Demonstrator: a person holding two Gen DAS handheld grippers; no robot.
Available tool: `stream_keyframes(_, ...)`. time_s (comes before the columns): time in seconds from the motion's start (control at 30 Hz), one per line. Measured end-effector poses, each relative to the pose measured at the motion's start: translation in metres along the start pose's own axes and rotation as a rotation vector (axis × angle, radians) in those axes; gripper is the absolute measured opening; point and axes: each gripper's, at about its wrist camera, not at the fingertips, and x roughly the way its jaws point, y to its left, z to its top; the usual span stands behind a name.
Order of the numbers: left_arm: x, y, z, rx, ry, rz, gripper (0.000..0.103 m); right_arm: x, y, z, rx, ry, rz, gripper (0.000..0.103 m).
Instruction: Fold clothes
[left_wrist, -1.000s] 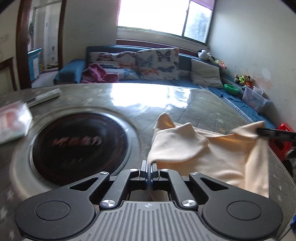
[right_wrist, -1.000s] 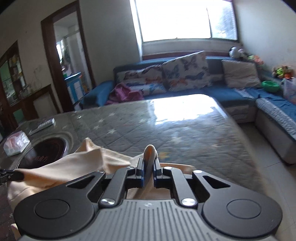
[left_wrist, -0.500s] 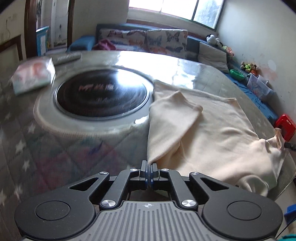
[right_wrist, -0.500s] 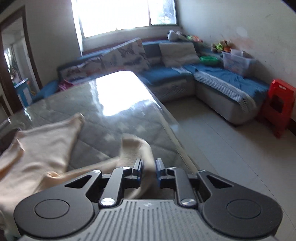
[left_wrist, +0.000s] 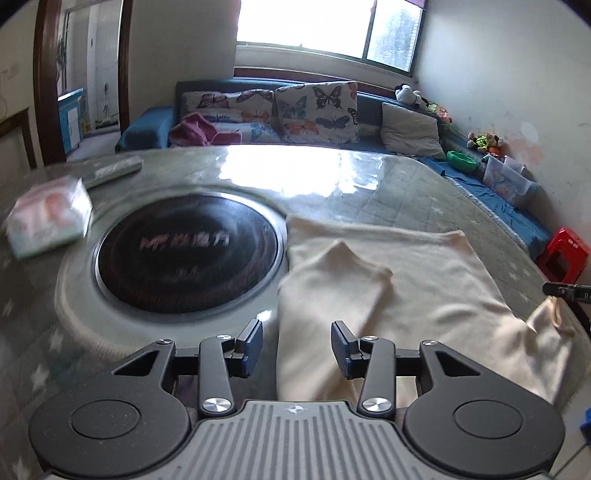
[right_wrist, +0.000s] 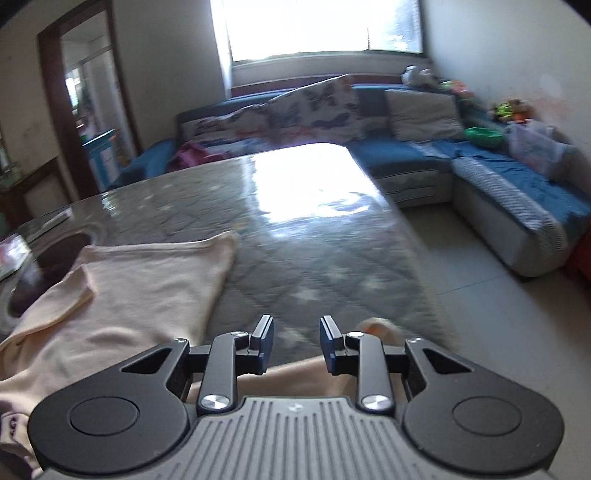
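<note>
A cream garment (left_wrist: 406, 288) lies spread on the glass-topped table, a sleeve folded over its left side. My left gripper (left_wrist: 297, 349) is open and empty, just above the garment's near left edge. In the right wrist view the same garment (right_wrist: 140, 295) lies to the left, with its near edge passing under my right gripper (right_wrist: 296, 341), which is open and empty. The tip of my right gripper (left_wrist: 567, 290) shows at the far right of the left wrist view, by a raised cloth corner.
A round black induction hob (left_wrist: 186, 254) is set into the table left of the garment. A tissue pack (left_wrist: 48, 218) and a remote (left_wrist: 114, 170) lie beyond it. The table's right edge (right_wrist: 417, 240) drops to the floor. A blue sofa (right_wrist: 498, 177) and red stool (left_wrist: 563, 258) stand beyond.
Both grippers have opened and let go of the garment, which now lies flat on the table. Both cameras have swung back level toward the sofa.
</note>
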Motion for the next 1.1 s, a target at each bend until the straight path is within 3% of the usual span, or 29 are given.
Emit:
stream_keyframes(0.13,0.041,0.000,0.020,-0.004,0.006,0.009,0.044,0.038,0.024,0.011,-0.032,0.061,0.077,0.027)
stream_keyframes(0.5,0.133,-0.005,0.052,0.038,0.054,0.035,0.041,0.106,0.043,0.048,-0.058,0.104,0.100,0.027)
stream_keyframes(0.57,0.141,-0.005,0.054,0.048,0.052,0.026,0.032,0.114,0.045,0.053,-0.068,0.105,0.104,0.025)
stream_keyframes(0.6,0.144,-0.004,0.055,0.052,0.046,0.015,0.027,0.116,0.047,0.055,-0.076,0.105,0.105,0.017)
stream_keyframes(0.63,0.146,-0.004,0.056,0.059,0.040,0.006,0.014,0.120,0.049,0.057,-0.095,0.104,0.102,0.008)
stream_keyframes(0.67,0.148,-0.005,0.057,0.067,0.037,0.008,0.006,0.123,0.052,0.060,-0.109,0.103,0.101,0.008)
stream_keyframes(0.7,0.150,-0.005,0.059,0.075,0.032,0.018,0.004,0.126,0.054,0.063,-0.116,0.104,0.101,0.005)
stream_keyframes(0.97,0.175,0.005,0.081,0.082,0.001,0.109,0.002,0.167,0.076,0.097,-0.190,0.069,0.076,0.004)
stream_keyframes(1.1,0.176,0.008,0.087,0.079,-0.003,0.118,0.005,0.175,0.084,0.101,-0.224,0.082,0.080,0.009)
